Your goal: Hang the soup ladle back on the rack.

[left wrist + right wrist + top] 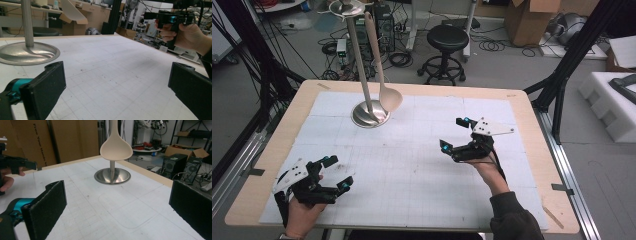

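High view, lower left of frame: left gripper (334, 174), jaws spread wide, nothing between them, low over the white mat (412, 165). Right of centre: right gripper (453, 135), likewise wide open and empty, aimed toward the upper left. Farther up, left of centre: steel stand (370, 114) with its round base on the mat, and a pale ladle (390, 98) hanging beside the pole, bowl down, just above and beside the base, handle running up to the stand's top at the upper edge.

Right gripper view: ladle bowl (116, 148) in the upper middle, straight ahead between the two black pads, stand base behind it. Left gripper view: base (27, 53) at upper left, other hand (186, 33) at upper right.

Likely step: reach for the ladle. Best done by approaching with the right gripper, keeping the jaws wide, closing on the handle just above the bowl, then lifting up off the hook rather than pulling sideways. Risk of tipping the stand otherwise; steadying with the left possibly useful.
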Demonstrator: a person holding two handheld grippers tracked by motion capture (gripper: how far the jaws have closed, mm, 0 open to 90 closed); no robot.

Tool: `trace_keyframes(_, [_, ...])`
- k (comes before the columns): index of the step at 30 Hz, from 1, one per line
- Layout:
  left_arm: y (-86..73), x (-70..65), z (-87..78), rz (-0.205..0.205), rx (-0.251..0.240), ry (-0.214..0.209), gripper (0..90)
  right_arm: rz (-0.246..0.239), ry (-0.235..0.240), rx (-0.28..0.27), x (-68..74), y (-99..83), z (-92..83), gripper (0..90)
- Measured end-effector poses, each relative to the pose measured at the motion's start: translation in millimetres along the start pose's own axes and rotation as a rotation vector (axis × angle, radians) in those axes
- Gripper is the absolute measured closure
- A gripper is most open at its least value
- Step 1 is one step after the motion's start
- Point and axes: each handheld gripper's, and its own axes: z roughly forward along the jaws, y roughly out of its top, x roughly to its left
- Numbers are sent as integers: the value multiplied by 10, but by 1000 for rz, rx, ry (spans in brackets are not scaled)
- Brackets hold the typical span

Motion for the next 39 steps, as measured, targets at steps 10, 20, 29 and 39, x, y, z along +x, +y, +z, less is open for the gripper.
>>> trace_keyframes(10, [-3, 1, 7, -4, 3, 2, 18, 0, -28, -7, 6, -163, -199, 2])
trace_keyframes(20, [-4, 4, 10, -5, 6, 3, 18, 22, -54, 1, 41, -360, -319, 2])
trace_keyframes(29, [0, 6, 3, -13, -2, 2, 18, 14, -102, -16, 78, -445, -423, 2])
trace_keyframes(39, [-5, 9, 9, -2, 9, 4, 18, 15, -89, -13, 89, -555, -552, 2])
